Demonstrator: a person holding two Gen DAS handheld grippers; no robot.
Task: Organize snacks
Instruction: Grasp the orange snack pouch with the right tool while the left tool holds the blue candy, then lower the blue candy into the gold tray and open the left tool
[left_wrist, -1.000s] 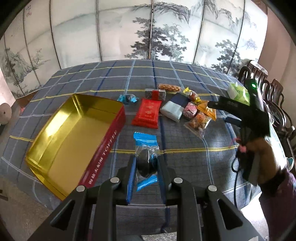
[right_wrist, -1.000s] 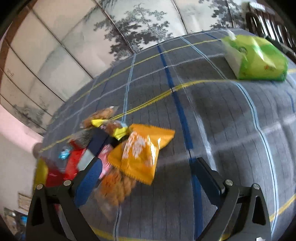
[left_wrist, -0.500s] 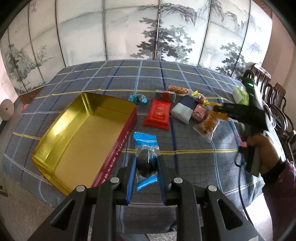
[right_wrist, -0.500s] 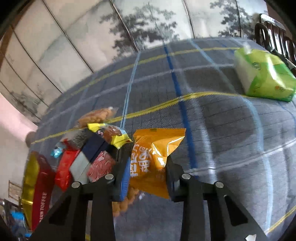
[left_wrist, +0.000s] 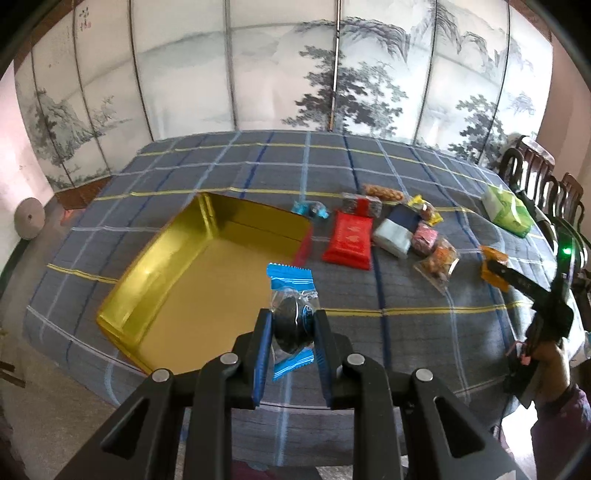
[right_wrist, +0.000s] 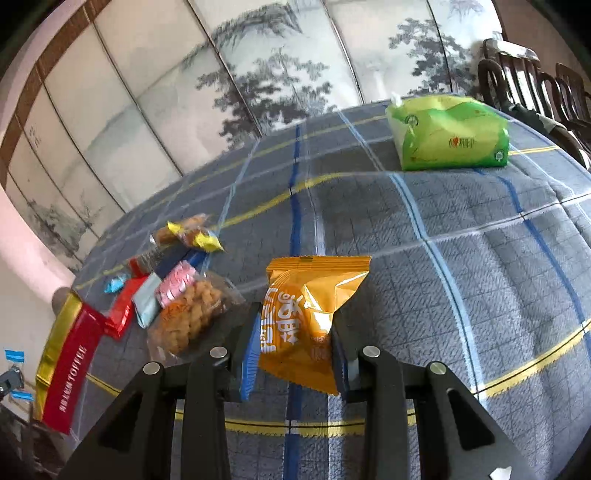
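Carry-to-tin step, 2 snacks in hand. Left gripper (left_wrist: 291, 328) is clamped on the blue-wrapped cookie (left_wrist: 291, 317), hanging over the tin's near corner at frame centre. Right gripper (right_wrist: 295, 332) pinches the orange packet (right_wrist: 306, 317), lifted off the tablecloth (right_wrist: 480, 277). Gold tin (left_wrist: 155, 266), centre-left, holds nothing. Next: lower the cookie into the tin, then part the jaws.

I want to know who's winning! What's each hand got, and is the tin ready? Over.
Left gripper shut on blue cookie packet, over gold tin. Right gripper shut on orange snack bag. Tin bare, nothing blocking.
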